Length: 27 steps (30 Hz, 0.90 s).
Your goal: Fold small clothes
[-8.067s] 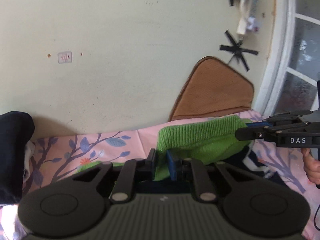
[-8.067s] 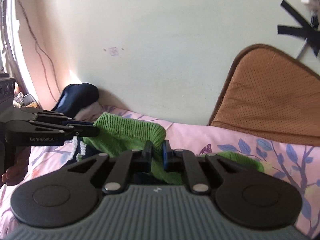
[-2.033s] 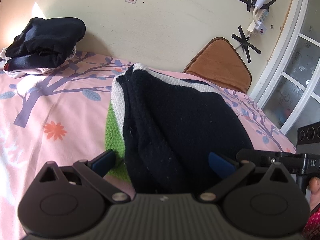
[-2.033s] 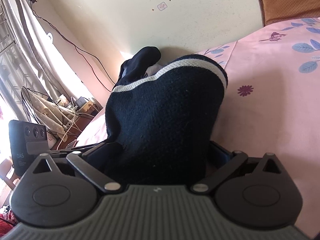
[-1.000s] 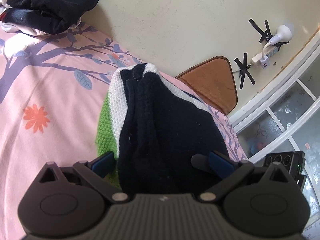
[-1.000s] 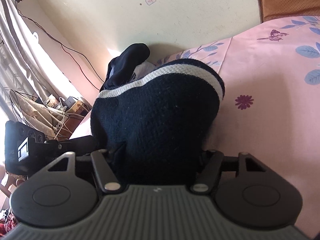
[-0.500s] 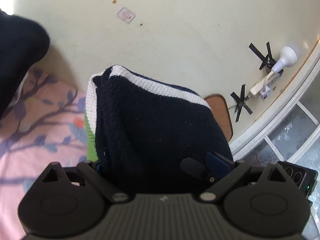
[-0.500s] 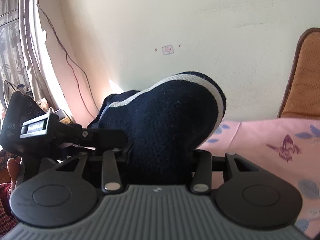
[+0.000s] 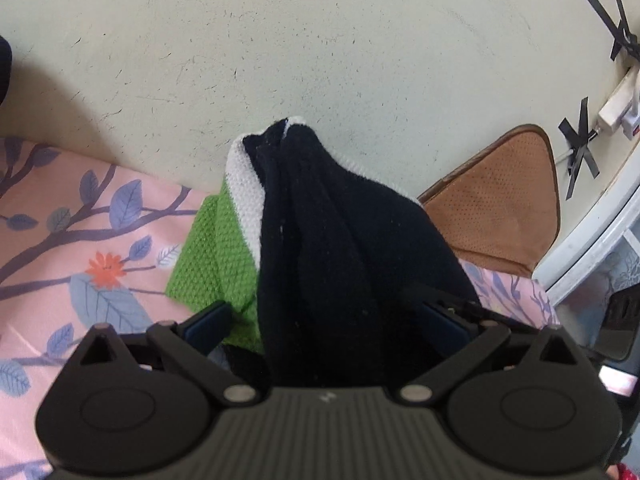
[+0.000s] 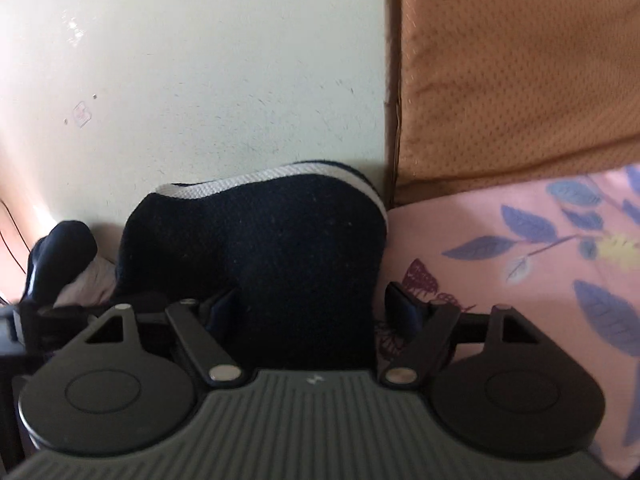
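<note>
Knitted sweater (image 9: 352,264), folded into a thick bundle, lies on the bed (image 9: 80,248) with its long side running from the cameras toward the cream wall (image 9: 320,60). Its far end just about reaches the wall. The top is dark navy wool, soft and fuzzy. A white stripe (image 9: 244,188) curves around the far end, and a bright green bumpy knit part (image 9: 208,252) sticks out from under the navy on the left side of the sweater.

The left gripper (image 9: 324,328) sits at the near end of the sweater. Its jaws are spread very wide and are opening, with the bundle between them. The left blue pad stands off the cloth beside the green part; the right pad is dark against the navy, so I cannot tell if it touches.

The right gripper (image 10: 308,308) is at the sweater's other side. Its jaws are opening too, with navy cloth between them. The right pad is clear of the wool, the left one is close against it.

Right of the sweater, a brown cushion (image 10: 512,80) with tiny dots leans on the wall. Left of the sweater, dark clothes (image 10: 56,260) are piled by the wall. The bed sheet is pink with blue leaves.
</note>
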Available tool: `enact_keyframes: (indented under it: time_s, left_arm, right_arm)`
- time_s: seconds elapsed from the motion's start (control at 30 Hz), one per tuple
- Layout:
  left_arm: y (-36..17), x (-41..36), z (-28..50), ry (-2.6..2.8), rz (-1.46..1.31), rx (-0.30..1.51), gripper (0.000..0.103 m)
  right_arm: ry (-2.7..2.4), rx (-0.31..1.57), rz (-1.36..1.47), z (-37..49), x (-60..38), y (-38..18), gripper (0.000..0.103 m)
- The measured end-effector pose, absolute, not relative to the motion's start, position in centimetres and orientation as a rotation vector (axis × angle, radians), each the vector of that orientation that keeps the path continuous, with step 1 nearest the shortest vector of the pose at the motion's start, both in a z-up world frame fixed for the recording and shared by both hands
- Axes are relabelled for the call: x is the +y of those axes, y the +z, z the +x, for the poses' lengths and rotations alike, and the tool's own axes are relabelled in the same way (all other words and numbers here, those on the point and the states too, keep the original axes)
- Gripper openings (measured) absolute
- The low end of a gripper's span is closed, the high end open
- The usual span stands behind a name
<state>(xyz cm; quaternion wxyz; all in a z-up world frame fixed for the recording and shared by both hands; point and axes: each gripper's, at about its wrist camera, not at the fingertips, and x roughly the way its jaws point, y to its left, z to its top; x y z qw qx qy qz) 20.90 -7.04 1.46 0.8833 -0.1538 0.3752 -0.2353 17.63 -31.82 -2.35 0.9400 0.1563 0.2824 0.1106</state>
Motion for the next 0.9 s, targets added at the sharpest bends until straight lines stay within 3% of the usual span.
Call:
enact_keyframes:
  time_s: [0.37,0.53,0.73,0.77,0.8,0.83,0.9]
  left_arm:
    - [3.2,-2.6,15.2,-0.364,-0.308,0.748,0.103]
    - [4.6,-2.3,17.8,-0.326,-0.338,0.743,0.103]
    - [2.0,-5.0,22.9,-0.329,-0.334,0.823,0.102]
    - [1.1,-5.4,23.6,-0.350,-0.355,0.853,0.098]
    - [0.4,-5.8,23.8,-0.368,-0.370,0.862,0.097]
    - [0.5,-6.4,23.5,-0.366,-0.339,0.842,0.088]
    - [0.7,-8.1,23.2,-0.387,-0.294,0.852,0.081]
  right_arm:
    - [0.215,0.489,0.171,7.7,-30.0,-0.5,0.081]
    - [0.215,0.525,0.312,10.0,-32.8,0.2,0.082]
    - [0.304,0.640,0.551,16.8,-35.0,-1.8,0.081]
    - [0.348,0.671,0.592,18.1,-34.9,-2.4,0.080]
    - [0.386,0.707,0.627,19.2,-34.6,-3.1,0.060]
    - [0.400,0.744,0.642,20.2,-34.1,-3.7,0.052]
    - [0.415,0.739,0.616,20.6,-33.7,-3.6,0.046]
